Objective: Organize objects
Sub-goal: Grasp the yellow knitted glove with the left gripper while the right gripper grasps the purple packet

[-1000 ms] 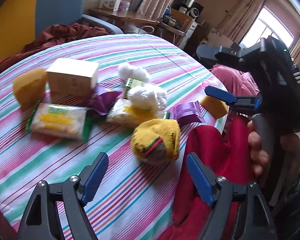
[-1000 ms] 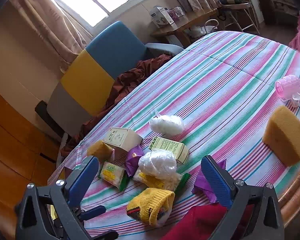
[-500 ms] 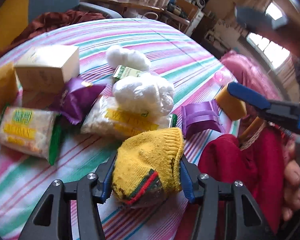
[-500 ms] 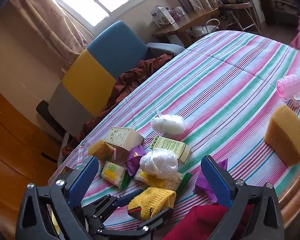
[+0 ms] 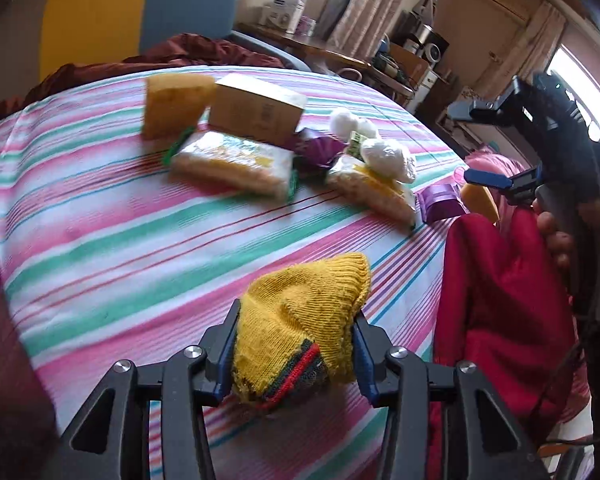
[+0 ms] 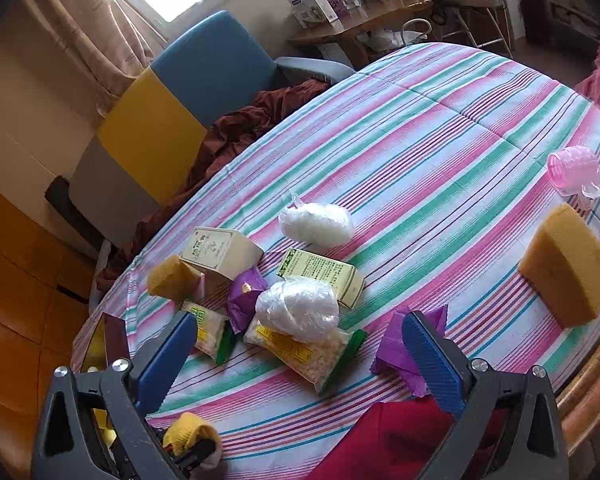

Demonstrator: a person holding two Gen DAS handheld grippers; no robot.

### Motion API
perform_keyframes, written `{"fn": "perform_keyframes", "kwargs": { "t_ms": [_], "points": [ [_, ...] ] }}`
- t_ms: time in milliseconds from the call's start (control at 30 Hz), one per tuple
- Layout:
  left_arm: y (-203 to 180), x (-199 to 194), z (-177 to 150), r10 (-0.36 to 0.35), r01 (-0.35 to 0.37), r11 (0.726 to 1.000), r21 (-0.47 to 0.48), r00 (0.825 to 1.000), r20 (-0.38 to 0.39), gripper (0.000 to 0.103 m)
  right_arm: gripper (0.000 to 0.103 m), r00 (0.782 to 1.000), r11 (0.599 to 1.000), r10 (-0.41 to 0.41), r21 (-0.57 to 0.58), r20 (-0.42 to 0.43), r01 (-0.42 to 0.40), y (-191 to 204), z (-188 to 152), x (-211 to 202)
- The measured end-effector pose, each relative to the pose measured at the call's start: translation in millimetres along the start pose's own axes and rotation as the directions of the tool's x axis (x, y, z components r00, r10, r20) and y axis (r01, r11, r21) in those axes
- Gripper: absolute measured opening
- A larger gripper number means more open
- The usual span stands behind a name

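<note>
- Yellow sock: a balled knit sock with a red and green band, gripped between the blue pads of your left tongs. Their jaws have just been closing and now press its two sides, so the bundle bulges forward and upward out of them; it hangs at the near edge of the striped cloth, well apart from the cluster ahead.
- Right tongs: jaws wide, nothing between the pads. You hold them above the near rim of the table, pointing down at the cluster. This reads as a waiting pose while the left hand works.
- Red cloth: one, bunched just below the right tongs' right finger, at the table's near edge.
- Snack packets: two, clear with green ends, one straight ahead between the right tongs' fingers, one just beyond their left pad.
- White plastic bundles: two, the nearer resting on the first packet, the farther alone beyond.
- Cartons: two, a cream box and a green-printed box partly behind the nearer bundle.
- Sponges: two, one touching the cream box, one far right of the right tongs.
- Purple wrappers: two, one within the cluster, one behind the right pad.
- Pink cup: one, lying on its side past the far sponge.
</note>
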State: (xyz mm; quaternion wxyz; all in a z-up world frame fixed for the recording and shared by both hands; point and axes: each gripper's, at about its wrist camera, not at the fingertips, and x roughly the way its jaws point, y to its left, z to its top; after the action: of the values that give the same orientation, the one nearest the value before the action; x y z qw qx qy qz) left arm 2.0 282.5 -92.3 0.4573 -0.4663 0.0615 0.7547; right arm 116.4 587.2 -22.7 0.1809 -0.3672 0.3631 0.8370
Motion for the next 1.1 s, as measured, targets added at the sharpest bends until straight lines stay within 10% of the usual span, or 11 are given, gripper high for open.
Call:
{"fn": "perform_keyframes", "kwargs": {
  "t_ms": [167, 300, 767, 833, 1100],
  "points": [
    [10, -15, -11, 0.003, -0.003, 1.0, -0.023, 1.0, 0.01, 0.048, 0.1, 0.977, 0.981, -0.178, -0.099, -0.114, 0.167, 11, 3, 17],
    [14, -17, -16, -0.013, 0.014, 0.999, -0.035, 1.0, 0.017, 0.048, 0.088, 0.895, 0.857, -0.428, -0.369, -0.123, 0.359, 28, 0, 28],
    [17, -15, -17, -0.029, 0.03, 0.998, -0.047, 0.999, 0.021, 0.048, 0.088, 0.697, 0.546, -0.687, -0.779, -0.205, 0.309, 23, -10, 82],
    [17, -15, -18, -0.025, 0.026, 0.999, -0.043, 0.999, 0.021, 0.048, 0.069, 0.663, 0.526, -0.714, -0.797, -0.225, 0.296, 17, -13, 92],
    [16, -16, -19, -0.015, 0.016, 0.999, -0.036, 1.0, 0.026, 0.048, 0.05, 0.712, 0.588, -0.658, -0.758, -0.246, 0.282, 7, -5, 82]
  ]
}}
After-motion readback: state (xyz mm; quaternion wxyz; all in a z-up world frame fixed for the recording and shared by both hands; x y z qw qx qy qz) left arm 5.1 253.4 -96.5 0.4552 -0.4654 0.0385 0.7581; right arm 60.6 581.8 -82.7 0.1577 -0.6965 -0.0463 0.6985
